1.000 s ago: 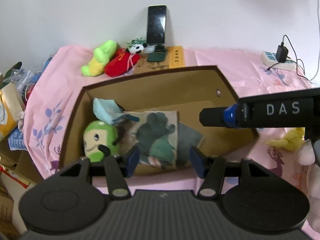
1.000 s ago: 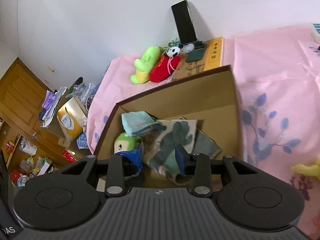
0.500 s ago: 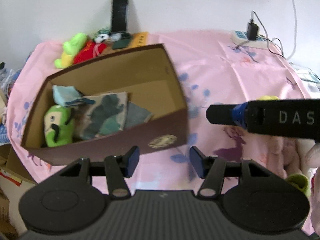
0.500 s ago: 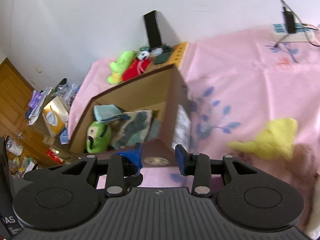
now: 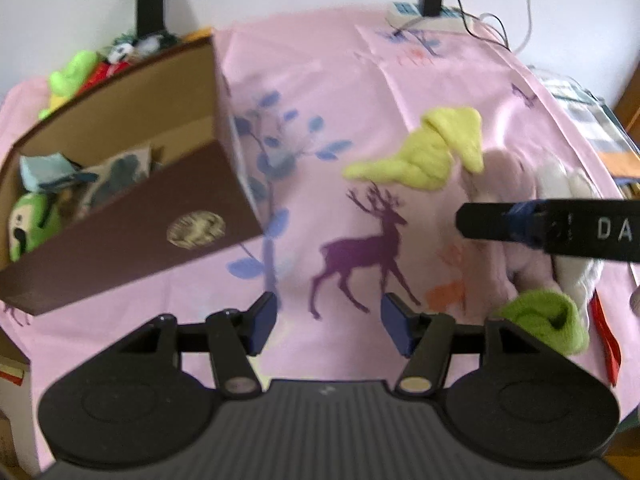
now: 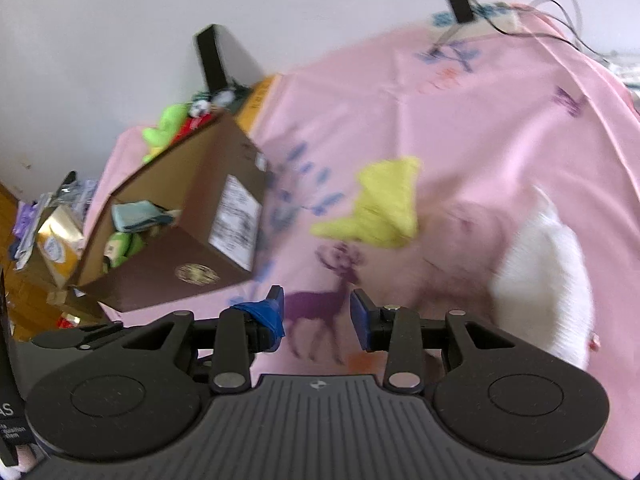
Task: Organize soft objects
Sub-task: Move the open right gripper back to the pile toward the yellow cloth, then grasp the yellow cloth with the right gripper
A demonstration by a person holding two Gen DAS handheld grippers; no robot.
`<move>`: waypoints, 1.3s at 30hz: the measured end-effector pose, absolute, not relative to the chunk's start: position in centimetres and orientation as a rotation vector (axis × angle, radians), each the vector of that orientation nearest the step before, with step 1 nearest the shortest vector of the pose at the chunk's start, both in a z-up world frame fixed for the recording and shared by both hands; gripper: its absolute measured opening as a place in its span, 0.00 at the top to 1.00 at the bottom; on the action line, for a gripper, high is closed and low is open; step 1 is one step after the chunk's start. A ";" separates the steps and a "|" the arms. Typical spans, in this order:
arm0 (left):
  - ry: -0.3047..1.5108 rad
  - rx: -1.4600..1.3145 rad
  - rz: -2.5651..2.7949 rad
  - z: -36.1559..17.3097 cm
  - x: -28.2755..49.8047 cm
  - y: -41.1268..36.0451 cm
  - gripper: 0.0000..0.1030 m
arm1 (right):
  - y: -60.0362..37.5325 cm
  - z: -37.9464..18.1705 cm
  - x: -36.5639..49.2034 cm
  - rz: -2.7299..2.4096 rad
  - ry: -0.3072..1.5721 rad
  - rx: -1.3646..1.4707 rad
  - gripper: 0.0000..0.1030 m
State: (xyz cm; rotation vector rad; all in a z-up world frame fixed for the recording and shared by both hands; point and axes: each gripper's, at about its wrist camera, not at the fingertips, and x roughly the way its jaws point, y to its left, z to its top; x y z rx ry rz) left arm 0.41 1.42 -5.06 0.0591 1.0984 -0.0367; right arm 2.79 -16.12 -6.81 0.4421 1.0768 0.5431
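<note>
Partly done, judging by the box (image 5: 132, 216) at left of the left-wrist view: already holding a green plush (image 5: 30, 224), a blue cloth (image 5: 44, 166) and a patterned cushion (image 5: 120, 172), with room to spare. Still loose on the pink sheet (image 5: 320, 92), right of frame and well apart from the box: a yellow cloth (image 5: 432, 152), a pale pink plush (image 5: 504, 192) beside it, a white plush (image 6: 548, 276) against that, and a green sock-like piece (image 5: 548, 320) at lower right. More plush toys (image 5: 76, 76) sitting behind the box near the phone stand (image 5: 152, 0); unclear whether those count.

Left gripper (image 5: 328, 320): wide open, nothing between the pads, hanging over the purple deer print (image 5: 360, 256). Right gripper (image 6: 318, 312): parted more narrowly, also empty, only sheet showing in the gap; seen too as a black bar crossing the right edge of the left-wrist view, over the pink plush. Blue tape wrapped on one right finger (image 6: 266, 314).

Likely step in hand: reaching toward the loose pile for the next pick, yellow cloth or pink plush nearest. Several more trips to the box probably left.
</note>
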 end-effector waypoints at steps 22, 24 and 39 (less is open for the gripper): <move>1.016 -0.088 -0.218 -7.4 3.0 -0.9 0.32 | -20.8 -7.0 11.3 0.390 0.974 0.651 0.80; 1.020 -0.091 -0.216 -7.6 2.9 -0.8 0.32 | -20.3 -7.7 13.2 0.366 0.999 0.655 0.80; 1.000 -0.324 -0.341 -7.6 3.8 1.9 0.09 | -15.1 -11.8 13.9 0.499 1.311 0.581 0.79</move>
